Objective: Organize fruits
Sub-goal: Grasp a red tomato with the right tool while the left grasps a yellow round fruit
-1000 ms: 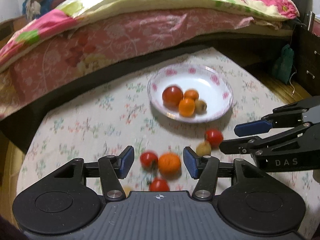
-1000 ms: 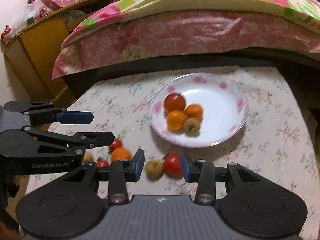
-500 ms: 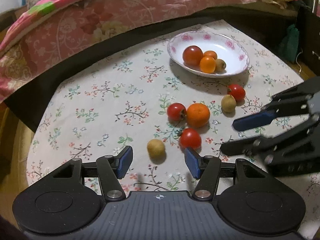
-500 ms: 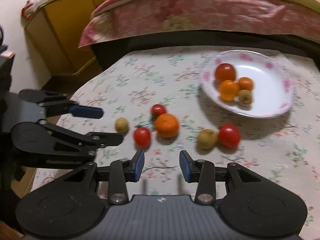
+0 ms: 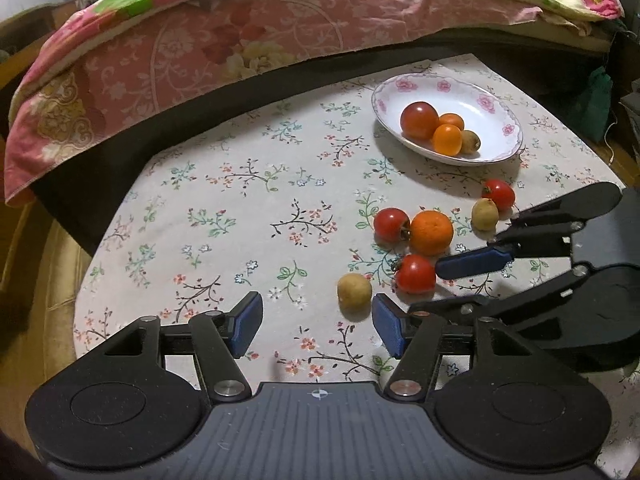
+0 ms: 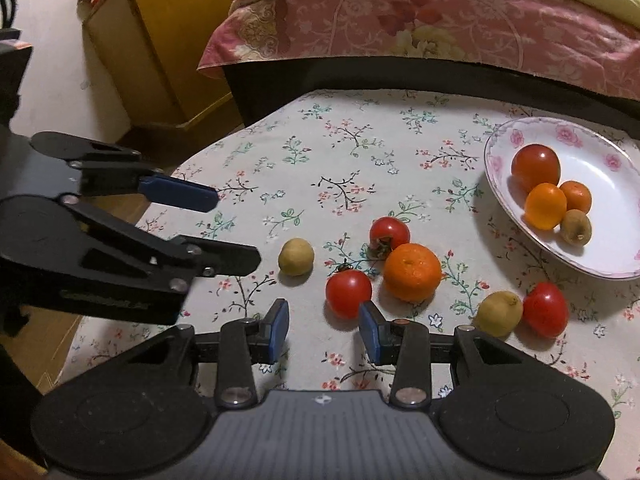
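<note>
My left gripper was opening with nothing in it, a small yellow fruit just past its tips. My right gripper hung open and empty near a tomato — maybe touching, hard to tell. Four fruits sat in the plate.

Bare tablecloth left of plate: passable; nearer, loose fruit cluster and right gripper blocking.
</note>
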The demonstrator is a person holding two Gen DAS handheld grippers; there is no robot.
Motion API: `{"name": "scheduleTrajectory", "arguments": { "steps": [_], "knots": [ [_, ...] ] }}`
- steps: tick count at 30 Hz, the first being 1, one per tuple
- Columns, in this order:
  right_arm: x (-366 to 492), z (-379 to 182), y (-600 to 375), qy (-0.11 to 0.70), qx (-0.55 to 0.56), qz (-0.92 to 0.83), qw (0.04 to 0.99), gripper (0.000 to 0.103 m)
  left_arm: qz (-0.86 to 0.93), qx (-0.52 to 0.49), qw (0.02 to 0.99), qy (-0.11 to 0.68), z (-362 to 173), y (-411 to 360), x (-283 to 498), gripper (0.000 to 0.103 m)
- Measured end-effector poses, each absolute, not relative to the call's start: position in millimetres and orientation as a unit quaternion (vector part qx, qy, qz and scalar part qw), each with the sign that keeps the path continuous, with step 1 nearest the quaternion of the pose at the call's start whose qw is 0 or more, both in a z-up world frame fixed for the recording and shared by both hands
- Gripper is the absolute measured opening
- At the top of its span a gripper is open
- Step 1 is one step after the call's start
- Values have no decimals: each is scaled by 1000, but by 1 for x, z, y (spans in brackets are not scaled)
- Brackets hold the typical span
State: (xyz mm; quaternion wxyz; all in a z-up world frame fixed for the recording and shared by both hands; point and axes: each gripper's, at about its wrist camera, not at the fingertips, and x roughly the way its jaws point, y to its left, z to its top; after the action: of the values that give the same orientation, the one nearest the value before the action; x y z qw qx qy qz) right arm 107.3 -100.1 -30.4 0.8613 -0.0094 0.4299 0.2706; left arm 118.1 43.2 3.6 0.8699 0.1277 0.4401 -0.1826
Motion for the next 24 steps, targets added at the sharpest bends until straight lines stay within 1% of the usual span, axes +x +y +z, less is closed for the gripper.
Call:
{"name": "scheduleTrajectory", "arguments": {
  "steps": [9,11,12,13,17,20,22,24],
  "knots": [
    [121,-38,-104,421,-4,249,872,38,-189,133,864,448,-4,38,118,69],
    [124,-42,-102,425,-6,249,870,36,-190,134,862,450,-6,37,118,69],
    [125,-43,-100,426,-8,246,870,32,-191,134,861,452,-8,37,118,69],
    [125,-44,-99,423,-12,245,872,30,-193,135,860,453,-10,36,118,69],
    [124,-41,-100,427,-12,245,870,30,-196,142,855,458,-20,28,122,68],
    [116,-37,-109,435,-17,240,868,30,-197,144,854,460,-27,19,125,64],
    [108,-34,-117,449,-15,234,862,30,-197,141,852,465,-31,14,129,58],
    [97,-31,-126,458,-20,229,859,30,-193,145,851,466,-34,9,132,55]
  ]
}}
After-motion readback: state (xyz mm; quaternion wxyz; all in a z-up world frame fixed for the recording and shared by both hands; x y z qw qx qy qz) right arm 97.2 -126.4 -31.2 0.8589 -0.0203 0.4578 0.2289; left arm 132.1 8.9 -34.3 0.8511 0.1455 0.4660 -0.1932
